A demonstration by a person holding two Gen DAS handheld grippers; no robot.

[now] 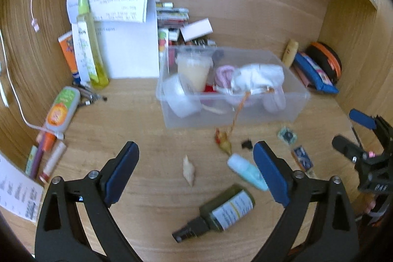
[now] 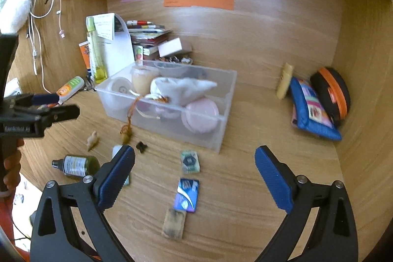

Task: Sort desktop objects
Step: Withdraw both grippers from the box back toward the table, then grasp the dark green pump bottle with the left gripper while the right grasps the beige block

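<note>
A clear plastic bin (image 1: 233,114) (image 2: 221,131) sits mid-desk, holding a white cloth, a jar and pink items. In front of it lie a dark green spray bottle (image 1: 221,210) (image 2: 76,165), a light blue bottle (image 1: 245,171), a shell (image 1: 188,170) (image 2: 92,138), a yellow charm on an orange string (image 1: 224,141), a black clip (image 2: 141,146), a green packet (image 2: 189,161), a blue packet (image 2: 186,195) and a brown square (image 2: 174,224). My left gripper (image 1: 195,151) is open above the shell and bottles, holding nothing. My right gripper (image 2: 195,151) is open over the packets, also empty.
A blue pouch (image 2: 312,112), a black-and-orange case (image 2: 331,92) and a yellow tube (image 2: 285,80) lean in the right corner. A tall yellow bottle (image 1: 89,41), papers, stacked books and a glue tube (image 1: 61,112) crowd the back left. Cables hang on the left wall.
</note>
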